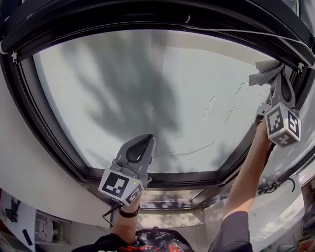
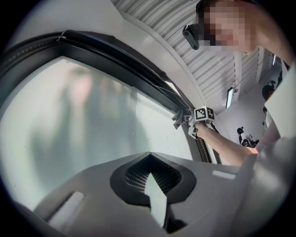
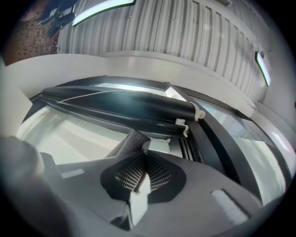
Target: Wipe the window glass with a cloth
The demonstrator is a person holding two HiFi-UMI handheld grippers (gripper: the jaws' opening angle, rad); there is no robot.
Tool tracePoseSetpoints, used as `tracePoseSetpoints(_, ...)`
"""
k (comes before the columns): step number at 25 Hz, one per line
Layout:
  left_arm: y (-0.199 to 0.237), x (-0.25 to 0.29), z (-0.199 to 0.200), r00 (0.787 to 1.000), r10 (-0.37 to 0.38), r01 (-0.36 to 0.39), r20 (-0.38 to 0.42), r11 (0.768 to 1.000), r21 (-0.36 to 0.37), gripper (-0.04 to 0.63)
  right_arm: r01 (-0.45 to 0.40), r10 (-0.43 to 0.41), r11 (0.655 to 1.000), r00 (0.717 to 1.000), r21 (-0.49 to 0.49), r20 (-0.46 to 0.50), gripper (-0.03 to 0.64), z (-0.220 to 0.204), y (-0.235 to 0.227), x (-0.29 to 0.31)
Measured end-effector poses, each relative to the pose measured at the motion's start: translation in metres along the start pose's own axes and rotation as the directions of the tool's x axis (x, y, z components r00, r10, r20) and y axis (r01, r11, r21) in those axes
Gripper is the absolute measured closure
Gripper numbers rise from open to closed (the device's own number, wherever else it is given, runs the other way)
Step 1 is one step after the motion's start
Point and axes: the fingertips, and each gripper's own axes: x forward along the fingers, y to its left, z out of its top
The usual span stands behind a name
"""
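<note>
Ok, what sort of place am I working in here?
Probably an indoor workshop or test hall: a corrugated ceiling with strip lights, and a rounded, black-framed window with a roller blind, like a vehicle's.

— What surrounds the pane (image 1: 147,88)?
— A black frame (image 1: 49,133) in a white wall (image 1: 24,162), with a dark rolled blind (image 3: 120,109) along its top.
— Overhead?
— Ribbed white panelling (image 3: 185,32) and a lit strip lamp (image 3: 101,8).
</note>
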Motion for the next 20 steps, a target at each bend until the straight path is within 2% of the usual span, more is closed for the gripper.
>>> tracePoseSetpoints(4,0.008,-0.006,-0.001,1.0,-0.007,0.007,-0.001,1.0,0.006,0.578,-0.046,0.045,0.999,0.995,0.008,0.092,0.603,0.007,0.025,-0.01)
tracePoseSetpoints(6,0.018,-0.014,0.0,1.0,-0.004,0.004,-0.007,1.0,0.013,0.578,-0.135,0.134,0.991,0.975,-0.01,0.177,0.603,0.018,0.067,-0.02)
tracePoseSetpoints(7,0.026,-0.02,0.001,1.0,0.004,-0.004,-0.01,1.0,0.014,0.578,-0.206,0.207,0.978,0.953,-0.028,0.221,0.603,0.025,0.099,-0.026)
tracePoseSetpoints(9,0.046,-0.04,0.006,0.999,0.044,-0.044,-0.007,0.999,0.014,0.578,-0.376,0.376,0.925,0.882,-0.054,0.285,0.603,0.039,0.182,-0.039)
tracePoseSetpoints(11,0.069,-0.066,0.016,0.995,0.104,-0.104,0.003,0.994,0.023,0.578,-0.503,0.508,0.858,0.803,-0.104,0.311,0.603,0.051,0.271,-0.051)
tracePoseSetpoints(14,0.1,-0.108,0.027,0.985,0.172,-0.172,0.02,0.985,0.029,0.578,-0.575,0.629,0.778,0.705,-0.254,0.329,0.601,0.068,0.399,-0.071)
tracePoseSetpoints(15,0.109,-0.123,0.028,0.981,0.192,-0.192,0.019,0.981,0.035,0.578,-0.612,0.671,0.741,0.667,-0.277,0.324,0.601,0.069,0.437,-0.08)
tracePoseSetpoints(16,0.116,-0.138,0.029,0.977,0.214,-0.215,0.016,0.976,0.044,0.578,-0.66,0.713,0.7,0.624,-0.271,0.32,0.601,0.07,0.47,-0.088)
tracePoseSetpoints(18,0.128,-0.168,0.033,0.964,0.266,-0.266,0.006,0.962,0.065,0.578,-0.761,0.77,0.621,0.548,-0.187,0.327,0.601,0.074,0.525,-0.101)
tracePoseSetpoints(19,0.134,-0.183,0.036,0.957,0.29,-0.289,0.002,0.954,0.078,0.578,-0.801,0.782,0.587,0.525,-0.115,0.336,0.601,0.077,0.547,-0.104)
tracePoseSetpoints(20,0.14,-0.196,0.039,0.951,0.31,-0.309,-0.001,0.947,0.091,0.578,-0.828,0.783,0.559,0.516,-0.031,0.346,0.601,0.079,0.566,-0.104)
